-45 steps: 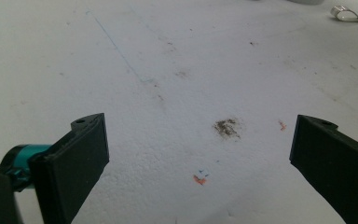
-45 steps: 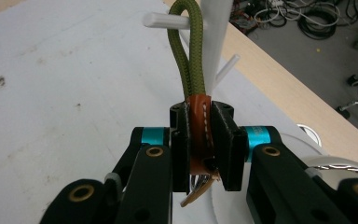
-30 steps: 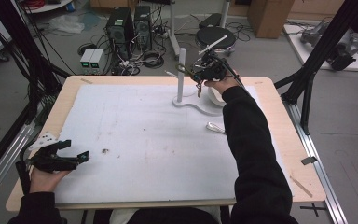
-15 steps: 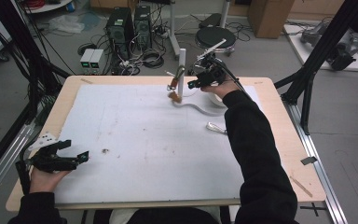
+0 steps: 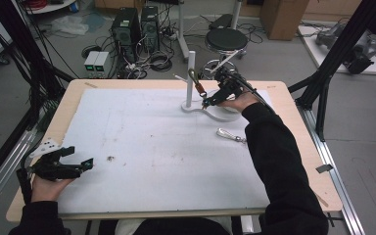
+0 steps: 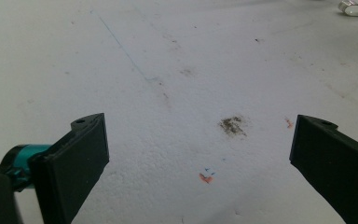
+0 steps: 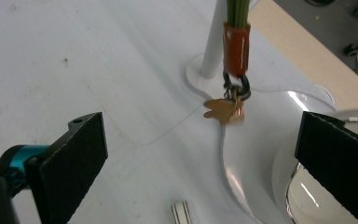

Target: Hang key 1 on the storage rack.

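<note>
A white peg stand (image 5: 190,78) rises at the far middle of the table. From it hangs a keychain (image 5: 198,87): a green strap, a red-brown sleeve (image 7: 236,49) and a brass charm (image 7: 224,111) that dangles just above the stand's base. My right gripper (image 5: 209,100) is open just right of the keychain, and in the right gripper view (image 7: 200,123) its jaws stand wide apart on either side of the charm without touching it. My left gripper (image 5: 76,164) rests open at the front left, with bare foam between its jaws (image 6: 198,121).
A silver clip (image 5: 228,134) lies on the white foam mat (image 5: 142,132), near the right forearm. A shiny white bowl (image 7: 326,186) sits beside the stand's base (image 5: 192,105). A dark smudge (image 6: 233,125) marks the mat ahead of the left gripper.
The right gripper has come down from the stand's top towards the table. The keychain, left of the post half a second ago, now hangs just right of it. The left gripper has not moved.
</note>
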The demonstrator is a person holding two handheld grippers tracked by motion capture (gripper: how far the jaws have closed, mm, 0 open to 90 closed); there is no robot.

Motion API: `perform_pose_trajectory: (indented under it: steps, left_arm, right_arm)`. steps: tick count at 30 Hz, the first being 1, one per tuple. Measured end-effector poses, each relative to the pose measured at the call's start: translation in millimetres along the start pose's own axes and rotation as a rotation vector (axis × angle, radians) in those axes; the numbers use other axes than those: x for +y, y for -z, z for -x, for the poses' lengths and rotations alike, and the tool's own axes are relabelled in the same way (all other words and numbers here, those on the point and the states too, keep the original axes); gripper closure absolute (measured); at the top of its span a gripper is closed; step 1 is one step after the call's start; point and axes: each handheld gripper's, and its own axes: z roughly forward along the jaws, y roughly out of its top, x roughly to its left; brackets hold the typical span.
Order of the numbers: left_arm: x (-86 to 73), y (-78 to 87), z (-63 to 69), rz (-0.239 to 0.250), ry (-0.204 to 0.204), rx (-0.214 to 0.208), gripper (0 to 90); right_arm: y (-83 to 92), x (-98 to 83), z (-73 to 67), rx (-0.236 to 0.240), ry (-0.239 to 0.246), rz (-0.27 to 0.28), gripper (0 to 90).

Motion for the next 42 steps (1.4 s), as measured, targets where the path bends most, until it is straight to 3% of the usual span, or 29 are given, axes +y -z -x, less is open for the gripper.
perform_pose_trajectory:
  steps: [5,10,21,23,25,32,42]
  left_arm:
    - [0.2,-0.1,-0.3,0.0,0.001,0.0,5.0]
    - [0.6,-0.1,-0.8,0.002,0.001,0.0,5.0]
    - [1.5,-2.5,-2.4,0.008,0.004,-0.005,5.0]
    - [1.6,-2.8,-2.1,0.004,0.002,-0.006,5.0]
    - [1.7,-2.9,-1.9,0.005,0.001,-0.006,5.0]
    - [1.7,-2.8,-1.8,0.005,0.005,-0.002,5.0]
    - [1.6,-2.5,-1.8,0.007,0.011,-0.001,5.0]
  right_arm:
    - [11.8,-8.0,-1.4,-0.026,-0.009,-0.03,0.5]
    - [26.3,-14.6,-1.6,-0.059,-0.005,-0.025,0.6]
    - [41.6,-38.6,-0.6,-0.092,-0.036,-0.021,0.6]
    - [45.4,-50.5,-0.5,-0.071,-0.072,0.083,0.7]
    - [42.9,-68.1,3.4,-0.071,-0.105,0.115,0.6]
    - [33.8,-119.0,4.3,-0.077,-0.157,0.14,0.6]
    - [29.8,-152.5,5.2,-0.086,-0.198,0.157,0.6]
